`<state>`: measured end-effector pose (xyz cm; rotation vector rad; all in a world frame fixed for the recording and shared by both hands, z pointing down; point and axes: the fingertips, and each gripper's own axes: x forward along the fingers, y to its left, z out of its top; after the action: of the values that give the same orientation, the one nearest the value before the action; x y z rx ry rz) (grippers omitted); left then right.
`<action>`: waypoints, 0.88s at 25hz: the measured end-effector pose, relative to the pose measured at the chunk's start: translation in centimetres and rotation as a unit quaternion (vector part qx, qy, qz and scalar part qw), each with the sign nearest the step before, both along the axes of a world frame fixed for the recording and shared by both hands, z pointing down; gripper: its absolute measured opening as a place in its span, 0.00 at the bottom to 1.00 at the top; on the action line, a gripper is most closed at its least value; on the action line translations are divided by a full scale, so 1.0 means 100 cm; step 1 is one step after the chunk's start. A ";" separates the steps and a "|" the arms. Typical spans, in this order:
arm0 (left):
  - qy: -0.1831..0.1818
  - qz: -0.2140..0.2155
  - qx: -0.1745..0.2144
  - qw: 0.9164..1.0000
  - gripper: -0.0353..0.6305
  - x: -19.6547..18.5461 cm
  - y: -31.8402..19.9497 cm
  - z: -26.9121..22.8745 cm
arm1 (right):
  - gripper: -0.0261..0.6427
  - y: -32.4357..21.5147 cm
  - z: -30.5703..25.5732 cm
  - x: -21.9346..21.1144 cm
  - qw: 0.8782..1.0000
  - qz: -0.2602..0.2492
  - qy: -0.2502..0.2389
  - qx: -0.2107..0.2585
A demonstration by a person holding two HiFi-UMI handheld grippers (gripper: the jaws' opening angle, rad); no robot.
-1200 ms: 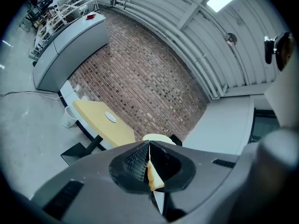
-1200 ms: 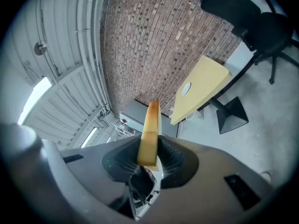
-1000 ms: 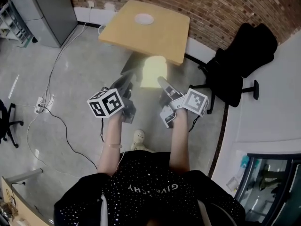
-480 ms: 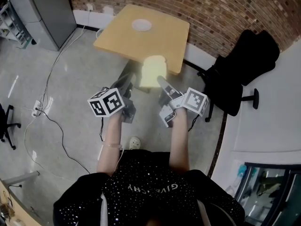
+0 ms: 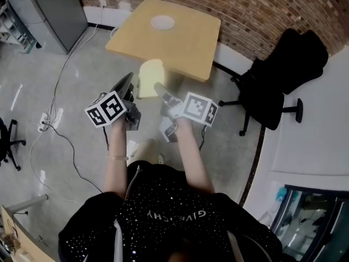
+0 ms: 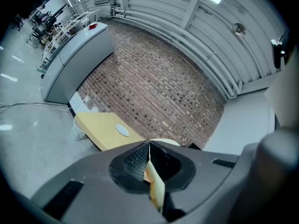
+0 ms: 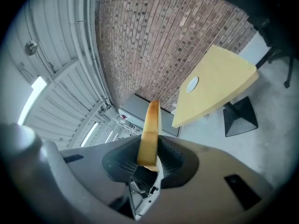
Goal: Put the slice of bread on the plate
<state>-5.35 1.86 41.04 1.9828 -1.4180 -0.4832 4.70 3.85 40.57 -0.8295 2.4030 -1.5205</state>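
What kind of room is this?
Probably a lab or workshop, not a home: a bare brick wall, a shiny hard floor with loose cables running across it, and a black office chair.

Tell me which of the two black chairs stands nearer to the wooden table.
The black office chair at the head view's right, just beside the table. The other chair stands far off at the left edge, only partly visible.

Table (image 5: 188,45) in all three views
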 end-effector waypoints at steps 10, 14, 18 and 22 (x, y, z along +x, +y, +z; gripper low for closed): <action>-0.007 -0.024 -0.005 1.000 0.07 -0.045 -0.052 0.003 | 0.19 -0.073 -0.001 -0.024 0.999 0.008 -0.044 -0.018; -0.007 -0.015 -0.010 1.000 0.07 -0.048 -0.098 0.007 | 0.19 -0.113 0.000 -0.038 0.999 0.003 -0.048 -0.021; -0.018 0.000 -0.007 1.000 0.07 -0.050 -0.151 0.003 | 0.19 -0.161 -0.002 -0.047 0.999 0.014 -0.047 -0.022; -0.015 0.016 -0.012 1.000 0.07 -0.052 -0.203 -0.004 | 0.19 -0.209 -0.006 -0.053 0.999 0.026 -0.040 -0.025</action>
<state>-10.60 -18.40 40.67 1.9986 -1.4016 -0.4232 -0.58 -17.08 39.94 -0.8187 2.2780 -1.5685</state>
